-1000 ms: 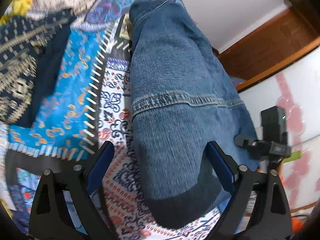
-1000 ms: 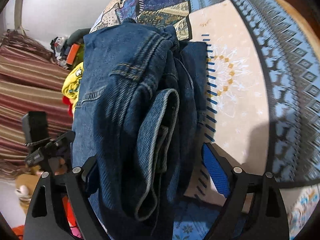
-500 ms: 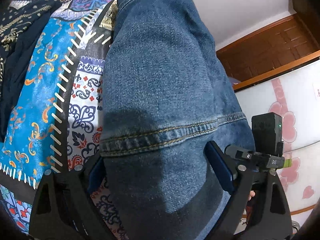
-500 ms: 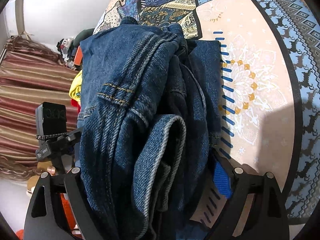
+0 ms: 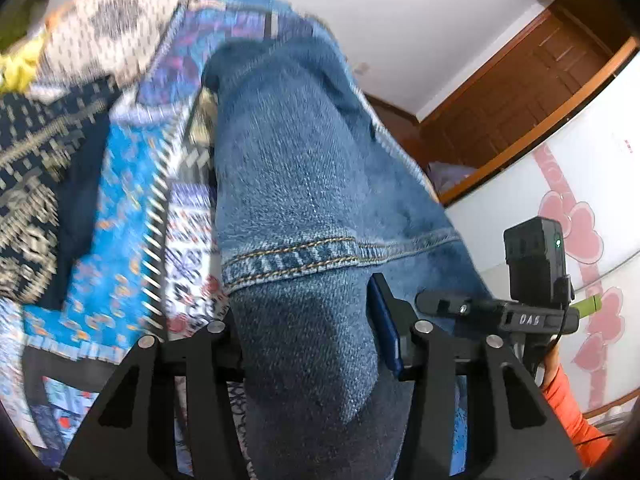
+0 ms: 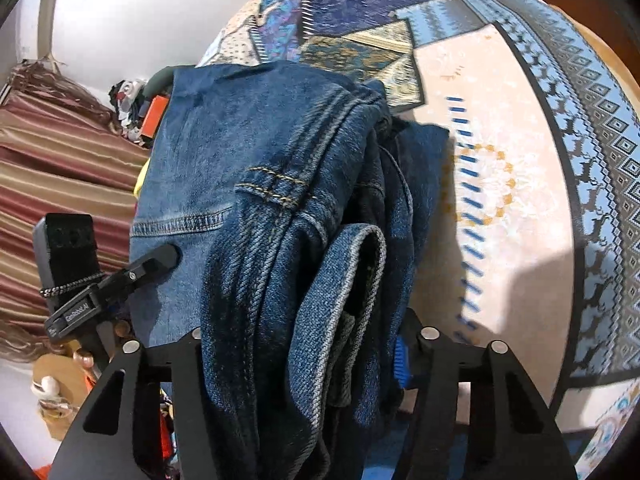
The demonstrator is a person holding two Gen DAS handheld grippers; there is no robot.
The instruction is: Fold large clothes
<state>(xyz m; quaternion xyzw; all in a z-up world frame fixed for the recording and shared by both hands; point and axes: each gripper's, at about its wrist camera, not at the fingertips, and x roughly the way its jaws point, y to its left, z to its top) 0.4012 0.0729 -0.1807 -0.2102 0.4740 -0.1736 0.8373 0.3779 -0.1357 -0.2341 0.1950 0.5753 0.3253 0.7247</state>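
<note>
Folded blue jeans [image 5: 288, 168] lie lengthwise on a patchwork bedspread [image 5: 120, 240]. My left gripper [image 5: 304, 320] is closing on one end of them; denim fills the gap, bunches between the jaws, and the blue right pad [image 5: 386, 328] presses into it. In the right wrist view the waistband end of the jeans [image 6: 240, 152] is stacked in thick layers, with a cuff folded over. My right gripper [image 6: 298, 348] is closing on that bundle too, denim packed between its fingers, the blue pad [image 6: 401, 364] against the cloth. The left fingers of both grippers are hidden by denim.
A dark patterned cloth [image 5: 36, 168] lies left of the jeans. Beyond the bed are a wooden door [image 5: 520, 92] and a white cabinet with pink hearts [image 5: 580, 220]. A person's orange sleeve [image 5: 568, 408] shows. Striped curtain [image 6: 60, 160] and clutter [image 6: 132, 108] border the peach bedspread [image 6: 512, 184].
Both grippers have narrowed from wide open onto the denim. The left one has lifted, and its end of the jeans bunches up between the fingers. The right view has shifted only slightly.
</note>
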